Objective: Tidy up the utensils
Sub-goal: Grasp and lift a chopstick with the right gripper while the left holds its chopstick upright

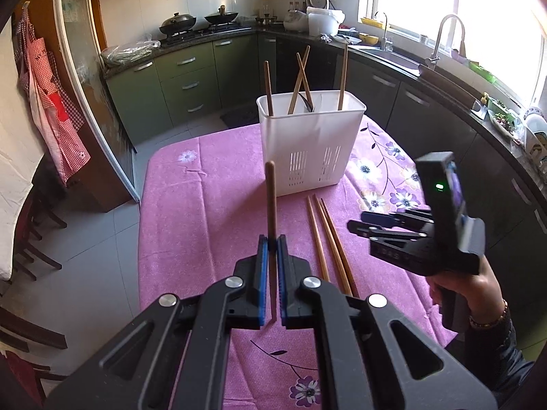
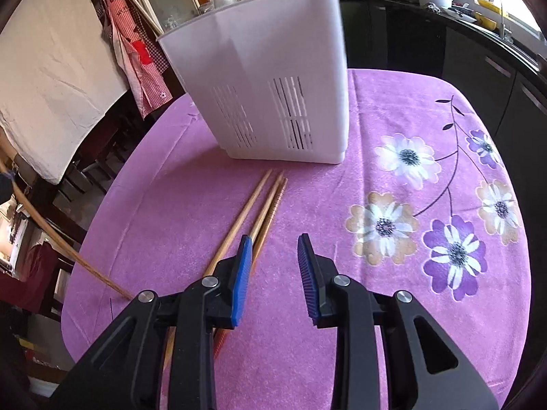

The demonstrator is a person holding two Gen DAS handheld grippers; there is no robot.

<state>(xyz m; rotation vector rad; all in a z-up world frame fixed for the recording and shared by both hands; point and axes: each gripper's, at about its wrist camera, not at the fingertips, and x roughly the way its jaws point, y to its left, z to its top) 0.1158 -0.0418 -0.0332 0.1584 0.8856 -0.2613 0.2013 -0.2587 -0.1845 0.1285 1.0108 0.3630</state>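
Now chopstick (image 1: 271, 201) upright, pinched between left gripper (image 1: 272, 242) jaws

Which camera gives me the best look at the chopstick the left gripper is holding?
Left wrist view: the held chopstick stands upright, clamped in the left gripper, tip and shaft visible against the white holder. The right wrist view shows only a slanted stretch of it at the left edge.

Purple flowery tablecloth (image 1: 212, 184) on the table, two woks (image 1: 177, 22) on the stove, checked apron (image 1: 51, 102) hanging left, tap (image 1: 444, 34) by the window.
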